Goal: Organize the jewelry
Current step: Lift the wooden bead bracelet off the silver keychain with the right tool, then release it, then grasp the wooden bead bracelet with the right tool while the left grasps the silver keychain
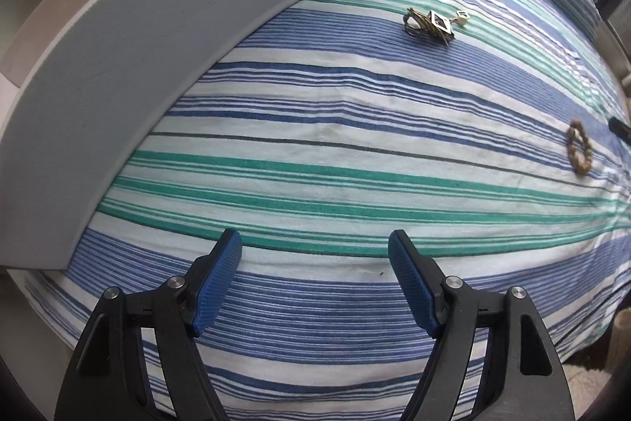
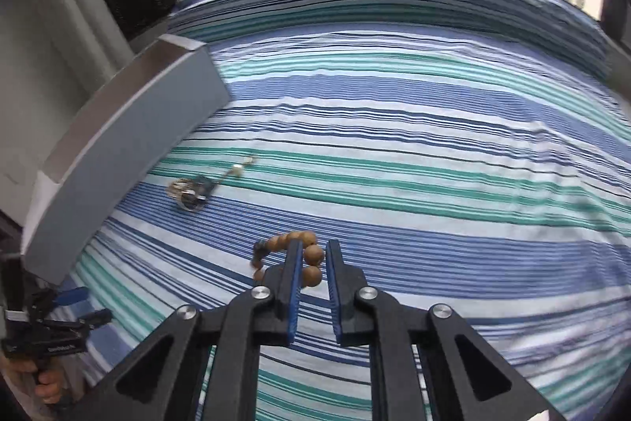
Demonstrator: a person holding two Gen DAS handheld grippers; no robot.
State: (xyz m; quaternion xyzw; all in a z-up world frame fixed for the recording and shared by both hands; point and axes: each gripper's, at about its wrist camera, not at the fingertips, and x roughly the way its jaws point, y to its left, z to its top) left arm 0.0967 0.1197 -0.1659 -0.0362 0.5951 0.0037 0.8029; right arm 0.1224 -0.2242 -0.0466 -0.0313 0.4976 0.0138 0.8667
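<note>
A wooden bead bracelet [image 2: 307,255] lies on the striped bedspread, with a few of its beads between the narrowed jaws of my right gripper [image 2: 314,247]. The jaws are close together around the beads; contact is not clear. The bracelet also shows at the right of the left wrist view [image 1: 579,152]. A tangle of metal jewelry with a square pendant [image 1: 432,23] lies farther back; it also shows in the right wrist view [image 2: 193,193]. My left gripper [image 1: 315,247] is open and empty, low over the bedspread near its front edge.
A long grey-white tray or box [image 1: 118,58] stands along the left side of the bed; it also shows in the right wrist view [image 2: 130,145]. The left hand-held gripper [image 2: 59,334] appears at the lower left. A window with tower blocks is behind the bed.
</note>
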